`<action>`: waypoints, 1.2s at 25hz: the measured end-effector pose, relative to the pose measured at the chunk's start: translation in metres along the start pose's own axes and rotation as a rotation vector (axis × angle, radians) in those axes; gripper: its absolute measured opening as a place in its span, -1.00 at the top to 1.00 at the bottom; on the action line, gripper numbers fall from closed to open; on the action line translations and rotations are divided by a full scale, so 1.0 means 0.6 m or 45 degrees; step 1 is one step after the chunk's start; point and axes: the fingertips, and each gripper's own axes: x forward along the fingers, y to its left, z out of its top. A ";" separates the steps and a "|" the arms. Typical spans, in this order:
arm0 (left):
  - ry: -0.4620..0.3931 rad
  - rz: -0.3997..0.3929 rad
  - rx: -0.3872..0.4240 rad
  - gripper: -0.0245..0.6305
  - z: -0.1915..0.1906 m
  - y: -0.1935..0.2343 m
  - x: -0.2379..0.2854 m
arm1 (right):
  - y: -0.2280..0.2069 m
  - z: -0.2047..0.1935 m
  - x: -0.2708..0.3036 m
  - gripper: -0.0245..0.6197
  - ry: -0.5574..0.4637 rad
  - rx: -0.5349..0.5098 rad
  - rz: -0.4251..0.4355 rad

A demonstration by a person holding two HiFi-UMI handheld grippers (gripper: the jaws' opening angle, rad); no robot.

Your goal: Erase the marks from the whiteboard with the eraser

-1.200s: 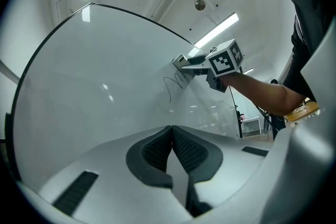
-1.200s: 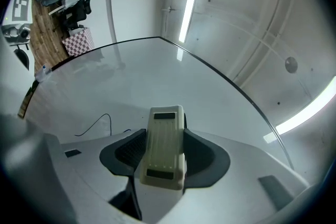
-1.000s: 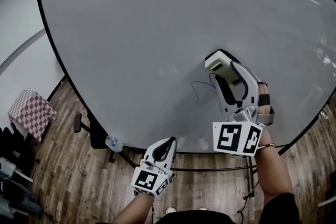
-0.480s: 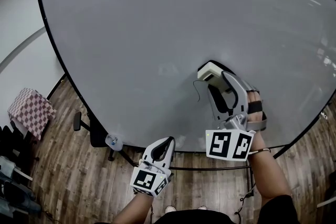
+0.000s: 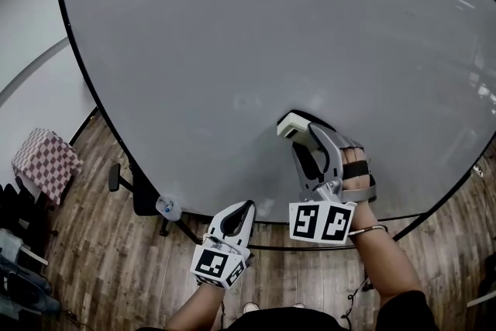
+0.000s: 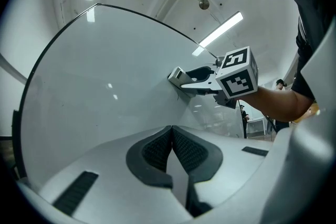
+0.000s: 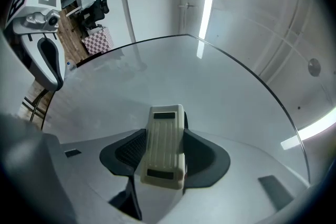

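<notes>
Most of the whiteboard (image 5: 232, 50) stretches open above and leftward. My left hand-held gripper (image 5: 246, 207) hangs at its black bottom edge, jaws together on nothing. My right hand-held gripper (image 5: 299, 132), just above that edge, clamps the eraser (image 5: 291, 124) against the board.

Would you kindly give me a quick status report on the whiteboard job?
Right gripper shut on eraser, eraser against whiteboard, lower middle. Left gripper shut, empty, low by the board's bottom edge. No marks showing around the eraser; nothing in the way.
</notes>
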 end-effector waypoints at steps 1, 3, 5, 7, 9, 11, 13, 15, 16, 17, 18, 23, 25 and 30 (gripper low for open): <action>0.004 0.004 -0.002 0.87 -0.001 0.001 -0.001 | 0.008 0.001 0.000 0.17 0.002 -0.003 0.011; 0.010 0.012 -0.005 0.87 -0.003 0.004 -0.006 | 0.029 0.002 0.000 0.17 0.006 -0.010 0.043; 0.015 0.019 -0.005 0.87 -0.006 0.006 -0.010 | 0.057 0.002 0.000 0.17 0.009 -0.023 0.084; 0.017 0.029 -0.002 0.87 -0.007 0.010 -0.013 | 0.086 0.001 0.001 0.17 0.014 -0.042 0.126; 0.011 0.044 0.004 0.87 -0.003 0.014 -0.015 | 0.111 -0.001 0.002 0.17 0.019 -0.056 0.159; 0.008 0.055 0.011 0.87 -0.001 0.020 -0.018 | 0.133 -0.002 0.003 0.17 0.023 -0.063 0.184; 0.011 0.064 0.013 0.87 0.001 0.025 -0.021 | 0.153 -0.003 0.004 0.17 0.027 -0.066 0.215; 0.014 0.078 0.011 0.87 0.004 0.026 -0.024 | 0.169 -0.005 0.002 0.17 0.025 -0.065 0.250; 0.015 0.083 0.010 0.87 0.006 0.025 -0.025 | 0.175 -0.006 0.000 0.17 0.020 -0.062 0.263; 0.016 0.086 0.011 0.87 0.007 0.025 -0.027 | 0.179 -0.006 -0.001 0.17 0.014 -0.056 0.269; 0.016 0.087 0.012 0.87 0.007 0.026 -0.027 | 0.181 -0.006 0.000 0.17 0.007 -0.047 0.271; 0.013 0.087 0.017 0.87 0.006 0.035 -0.028 | 0.180 0.004 -0.005 0.16 -0.056 0.091 0.297; 0.009 0.085 0.021 0.87 0.009 0.029 -0.028 | 0.162 0.007 -0.021 0.16 -0.087 0.204 0.294; -0.001 0.071 0.030 0.87 0.016 0.030 -0.026 | 0.089 0.023 -0.067 0.16 -0.172 0.481 0.186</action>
